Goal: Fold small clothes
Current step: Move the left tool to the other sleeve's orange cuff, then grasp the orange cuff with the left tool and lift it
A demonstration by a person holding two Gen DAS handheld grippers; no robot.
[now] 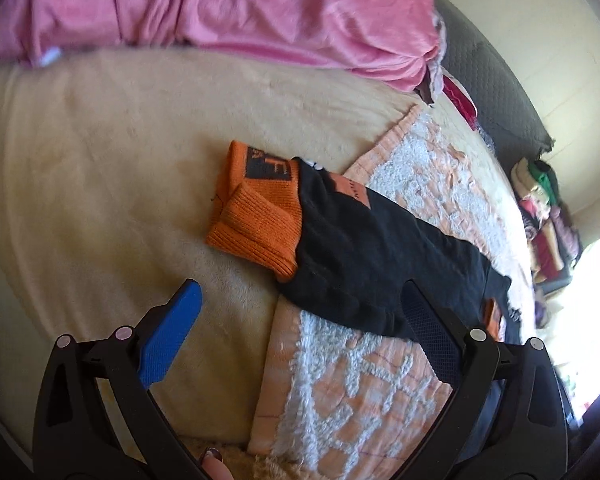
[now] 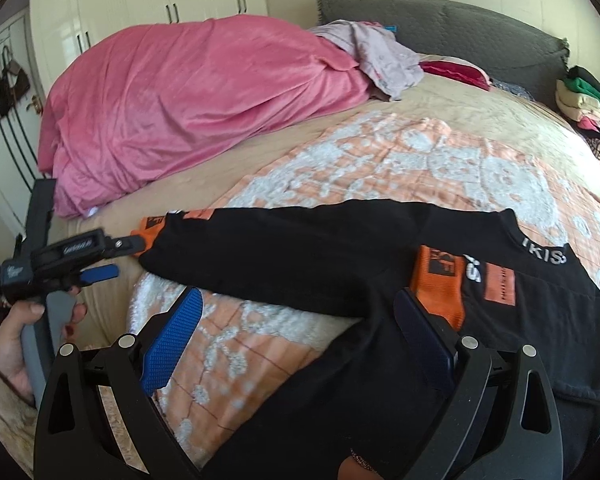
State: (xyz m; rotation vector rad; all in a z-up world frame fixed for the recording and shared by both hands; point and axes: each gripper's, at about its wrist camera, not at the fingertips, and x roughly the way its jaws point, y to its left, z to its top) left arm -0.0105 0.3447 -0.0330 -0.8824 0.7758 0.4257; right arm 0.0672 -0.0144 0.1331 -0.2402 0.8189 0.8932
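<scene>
Right wrist view: bed w/ pink blanket heaped at rear; black sweatshirt w/ orange cuffs lies flat on orange-white towel, one sleeve stretched left; lower hem cut off by frame; chest lettering only partly legible; right tongs open above it; left tongs open, empty, near sleeve cuff.

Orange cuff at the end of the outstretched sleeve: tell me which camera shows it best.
The left wrist view. There the orange cuff lies close and large just ahead of the open left tongs, its ribbing and folded-over end clear. The right wrist view shows only a small orange sliver of it, far off and partly hidden behind the left tongs.
</scene>
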